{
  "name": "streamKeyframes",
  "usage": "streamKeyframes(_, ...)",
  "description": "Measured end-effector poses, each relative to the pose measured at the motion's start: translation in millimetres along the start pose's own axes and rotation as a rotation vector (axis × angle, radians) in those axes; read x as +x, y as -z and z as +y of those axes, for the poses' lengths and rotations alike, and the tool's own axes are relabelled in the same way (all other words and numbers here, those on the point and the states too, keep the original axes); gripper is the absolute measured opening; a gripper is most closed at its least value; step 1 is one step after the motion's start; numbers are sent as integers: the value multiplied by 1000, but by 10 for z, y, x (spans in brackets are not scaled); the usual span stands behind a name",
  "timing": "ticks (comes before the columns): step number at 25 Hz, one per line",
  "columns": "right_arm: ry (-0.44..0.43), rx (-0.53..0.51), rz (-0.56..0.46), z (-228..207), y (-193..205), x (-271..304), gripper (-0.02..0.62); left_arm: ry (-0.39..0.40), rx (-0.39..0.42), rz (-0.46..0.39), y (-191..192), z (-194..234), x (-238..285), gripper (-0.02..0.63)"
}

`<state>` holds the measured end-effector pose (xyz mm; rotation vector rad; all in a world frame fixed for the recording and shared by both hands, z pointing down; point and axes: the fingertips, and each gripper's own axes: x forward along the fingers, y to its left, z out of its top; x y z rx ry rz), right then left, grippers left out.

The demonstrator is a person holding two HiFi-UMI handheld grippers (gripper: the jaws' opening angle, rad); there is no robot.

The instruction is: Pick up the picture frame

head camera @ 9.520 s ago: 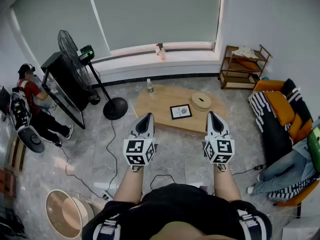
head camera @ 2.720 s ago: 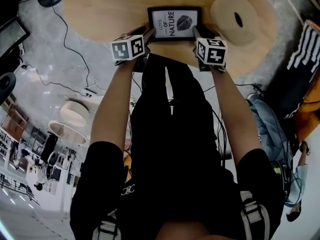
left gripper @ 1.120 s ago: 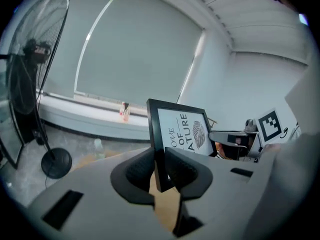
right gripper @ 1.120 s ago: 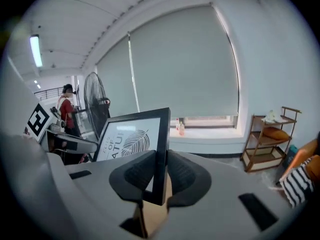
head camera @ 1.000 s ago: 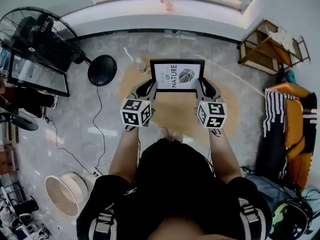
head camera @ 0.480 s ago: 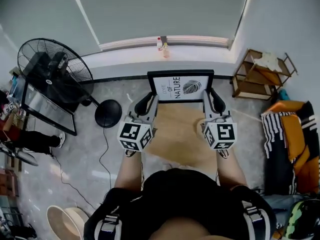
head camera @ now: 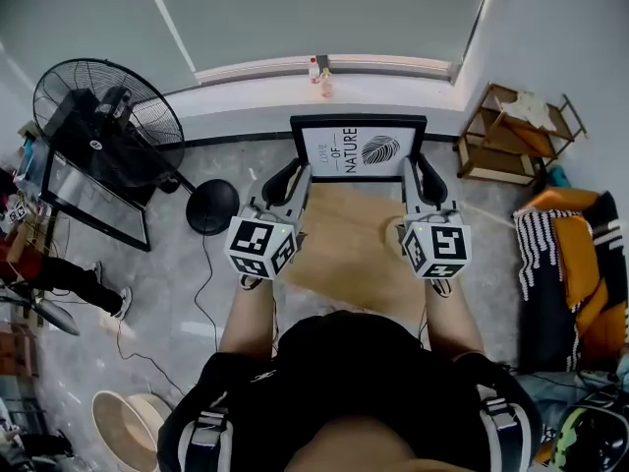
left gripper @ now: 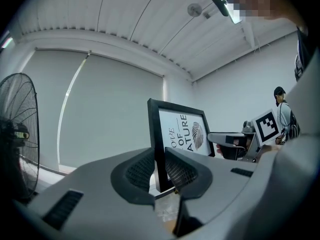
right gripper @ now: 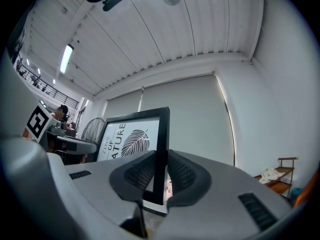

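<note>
- Picture frame (head camera: pixel 359 151) hangs upright in the air in front of me, print facing me, well above the low wooden table (head camera: pixel 344 254). I judge the pick-up itself as good as done.
- Nearest me, my forearms (head camera: pixel 251 313) reach forward side by side and about level, with the marker cubes (head camera: pixel 260 247) turned back toward me.
- My left gripper (head camera: pixel 293 180) is clamped on the frame's left edge, near its lower corner. In the left gripper view the ribbed pads (left gripper: pixel 141 171) sit on either side of the black moulding.
- My right gripper (head camera: pixel 415 177) bites the right edge at a matching height, near the lower right corner. Its view shows the moulding pinched between both pads there too.
- What comes next, as I judge it, is only to hold steady. That calls for even pressure in both clamps and the hands kept level with each other, so the frame neither twists nor slips out of one side.
- Beyond the frame lies the grey floor (head camera: pixel 177 283), with a standing fan (head camera: pixel 98 116) to the left and a wooden shelf (head camera: pixel 511 131) to the right.
- Farthest off, two bottles (head camera: pixel 319 72) stand on the window sill (head camera: pixel 393 67) under a drawn blind (head camera: pixel 324 13).
</note>
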<state>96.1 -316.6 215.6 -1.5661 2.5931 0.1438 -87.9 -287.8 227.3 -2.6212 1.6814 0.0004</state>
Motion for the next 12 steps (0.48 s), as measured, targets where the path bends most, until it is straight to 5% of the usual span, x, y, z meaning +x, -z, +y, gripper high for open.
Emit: streamKeyframes(12, -18, 12, 9, -10, 65, 12, 86, -24, 12, 15, 43, -2, 8, 78)
